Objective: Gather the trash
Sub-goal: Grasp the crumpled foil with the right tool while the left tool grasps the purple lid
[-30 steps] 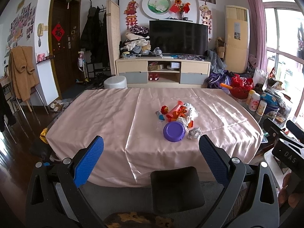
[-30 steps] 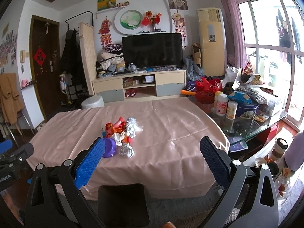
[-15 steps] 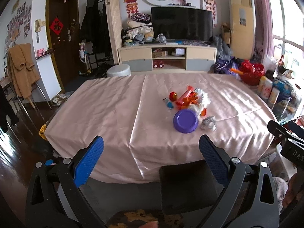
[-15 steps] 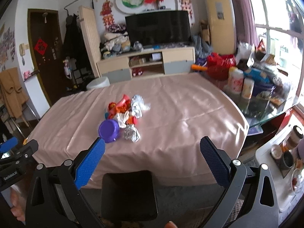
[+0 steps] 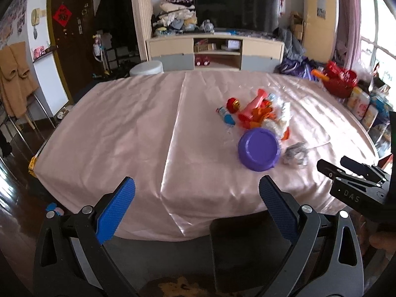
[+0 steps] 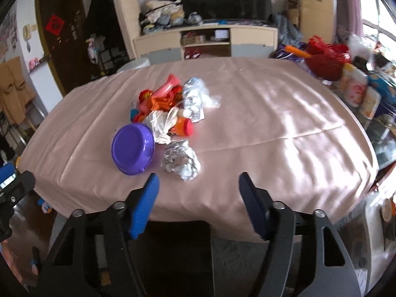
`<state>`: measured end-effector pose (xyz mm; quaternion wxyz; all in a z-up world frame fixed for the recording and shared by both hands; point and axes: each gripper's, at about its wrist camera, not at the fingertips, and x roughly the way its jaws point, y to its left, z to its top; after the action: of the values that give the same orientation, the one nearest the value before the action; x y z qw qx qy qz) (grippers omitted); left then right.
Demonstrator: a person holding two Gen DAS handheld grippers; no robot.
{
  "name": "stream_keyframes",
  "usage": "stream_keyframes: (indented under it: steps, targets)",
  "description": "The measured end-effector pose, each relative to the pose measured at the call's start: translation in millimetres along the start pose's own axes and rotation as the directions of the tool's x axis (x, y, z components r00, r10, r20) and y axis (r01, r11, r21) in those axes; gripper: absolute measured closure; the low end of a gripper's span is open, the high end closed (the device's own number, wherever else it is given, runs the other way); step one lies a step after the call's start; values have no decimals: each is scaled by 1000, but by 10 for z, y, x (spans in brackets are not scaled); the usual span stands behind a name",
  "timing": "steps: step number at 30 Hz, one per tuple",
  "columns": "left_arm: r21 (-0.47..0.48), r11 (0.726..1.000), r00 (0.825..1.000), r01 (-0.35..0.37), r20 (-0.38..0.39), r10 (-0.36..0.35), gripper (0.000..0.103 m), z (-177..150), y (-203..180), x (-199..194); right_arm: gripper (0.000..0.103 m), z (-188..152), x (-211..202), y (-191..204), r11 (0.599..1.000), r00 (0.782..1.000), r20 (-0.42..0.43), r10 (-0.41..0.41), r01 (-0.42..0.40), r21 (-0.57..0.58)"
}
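Note:
A heap of trash [image 6: 170, 104] lies on the pink-clothed table [image 6: 272, 123]: red and orange wrappers, white crumpled paper, silver foil. A purple bowl [image 6: 133, 148] sits upside down at the heap's near left, and a crumpled foil ball [image 6: 182, 159] lies just right of it. My right gripper [image 6: 198, 199] hangs over the table's near edge, just short of the foil ball; its jaws are closing with nothing between them. In the left wrist view the same bowl [image 5: 258, 152] and trash [image 5: 257, 113] lie ahead to the right. My left gripper [image 5: 195, 209] stands open and empty at the near edge.
A dark chair back [image 5: 245, 245] stands between me and the table. Bottles and tins [image 6: 358, 94] crowd a glass side table on the right, beside a red basket [image 6: 326, 64]. A TV cabinet [image 5: 215, 54] lines the far wall. A white stool [image 5: 147, 68] stands behind the table.
Both grippers have come down and forward towards the table, so the trash heap looks nearer and larger. The right gripper's jaws have narrowed from wide open. The left jaws kept their width.

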<state>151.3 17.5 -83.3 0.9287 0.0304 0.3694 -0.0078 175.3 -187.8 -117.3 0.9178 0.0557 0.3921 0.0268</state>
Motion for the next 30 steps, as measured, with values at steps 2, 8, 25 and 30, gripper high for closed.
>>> stream_keyframes:
  steps: [2,8,25,30]
  targets:
    - [12,1000,1000,-2,-14,3,8,30,-17,100,41,30,102,21,1000,1000,-6,26,-26,1]
    - [53,998,998,31,-61,-28,8,87,-143,420,49,131,433,55,999,998,-43,49,-49,1]
    - [100,971,966,215,-166,-196,9,237,-810,1079,88,254,465,-396,1000,1000,8,-12,12,9]
    - [80,967,955,241,-198,-222,15,258,-886,1221,88,256,439,-475,1000,1000,15,-12,11,25]
